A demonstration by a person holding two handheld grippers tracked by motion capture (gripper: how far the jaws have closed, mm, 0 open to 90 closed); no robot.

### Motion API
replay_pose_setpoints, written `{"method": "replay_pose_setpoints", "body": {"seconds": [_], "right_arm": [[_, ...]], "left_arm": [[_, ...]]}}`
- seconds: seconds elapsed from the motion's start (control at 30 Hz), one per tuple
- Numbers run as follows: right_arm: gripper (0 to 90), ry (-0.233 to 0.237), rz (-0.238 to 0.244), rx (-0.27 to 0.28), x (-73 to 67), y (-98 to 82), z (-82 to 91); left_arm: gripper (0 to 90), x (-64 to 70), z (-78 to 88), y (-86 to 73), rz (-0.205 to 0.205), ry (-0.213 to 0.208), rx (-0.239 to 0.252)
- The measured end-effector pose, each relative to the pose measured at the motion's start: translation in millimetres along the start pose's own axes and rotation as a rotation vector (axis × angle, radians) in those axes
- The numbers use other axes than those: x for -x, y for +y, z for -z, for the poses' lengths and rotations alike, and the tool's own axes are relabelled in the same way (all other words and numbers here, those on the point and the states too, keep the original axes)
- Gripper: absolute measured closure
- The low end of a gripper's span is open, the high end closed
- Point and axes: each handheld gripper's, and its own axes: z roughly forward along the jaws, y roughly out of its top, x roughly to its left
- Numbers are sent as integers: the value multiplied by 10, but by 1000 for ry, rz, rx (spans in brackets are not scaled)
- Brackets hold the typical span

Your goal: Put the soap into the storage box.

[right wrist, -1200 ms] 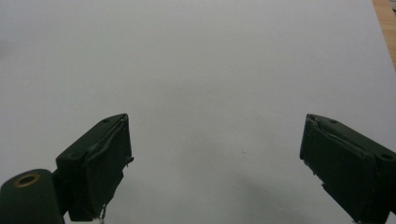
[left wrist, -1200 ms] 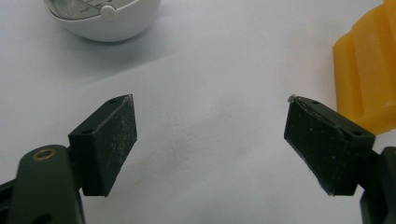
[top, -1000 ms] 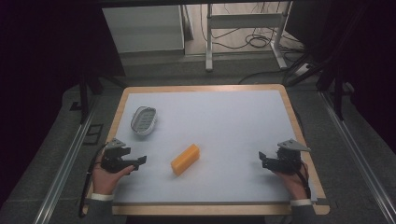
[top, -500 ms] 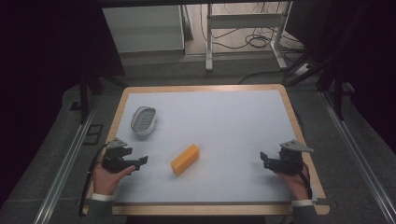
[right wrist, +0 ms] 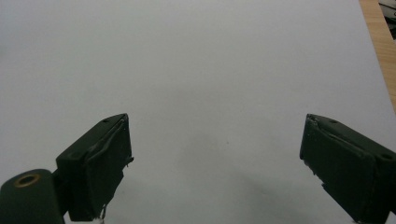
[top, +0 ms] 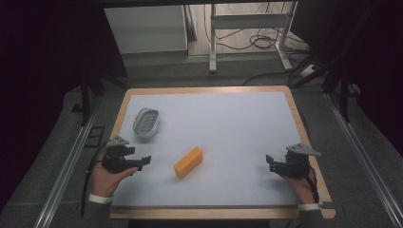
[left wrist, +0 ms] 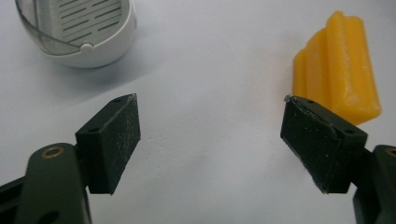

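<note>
I have the left gripper (top: 145,160) near the left edge of the table (top: 237,97), its jaws spread wide with nothing but bare white surface between them; they have just been closing a touch, yet the gap remains broad and nothing is gripped. Ahead of it and off to the side of its right jaw lies the yellow bar (top: 188,162), a ridged orange-yellow block resting flat on the table; in the left gripper view the bar (left wrist: 338,70) sits just beyond the right jaw's tip, partly behind it, and I cannot tell whether the two touch. Farther ahead on the other side, past the left jaw, I see the white slotted dish (left wrist: 77,30), an oval white tray with a slotted insert and a clear rim, well apart from the jaws. In the high view that dish (top: 146,122) lies beyond the left gripper, toward the far left part of the table. The right gripper (top: 270,162) I hold near the table's right edge, its jaws also wide apart and empty, pointing across the plain white surface toward the bar, which lies well apart from it. A strip of the wooden table border shows to the right of its jaws.
</note>
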Motion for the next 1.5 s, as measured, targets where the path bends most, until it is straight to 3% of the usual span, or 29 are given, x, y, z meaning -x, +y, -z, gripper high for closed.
{"method": "replay_pose_setpoints", "body": {"seconds": [0.93,1.5], "right_arm": [[91,-16,-1,-12,12,-34,1],[92,-26,9,-13,-1,-41,-9]], "left_arm": [[195,360,-37,302,-116,-32,-62],[191,553,-189,401,-163,-54,-98]]}}
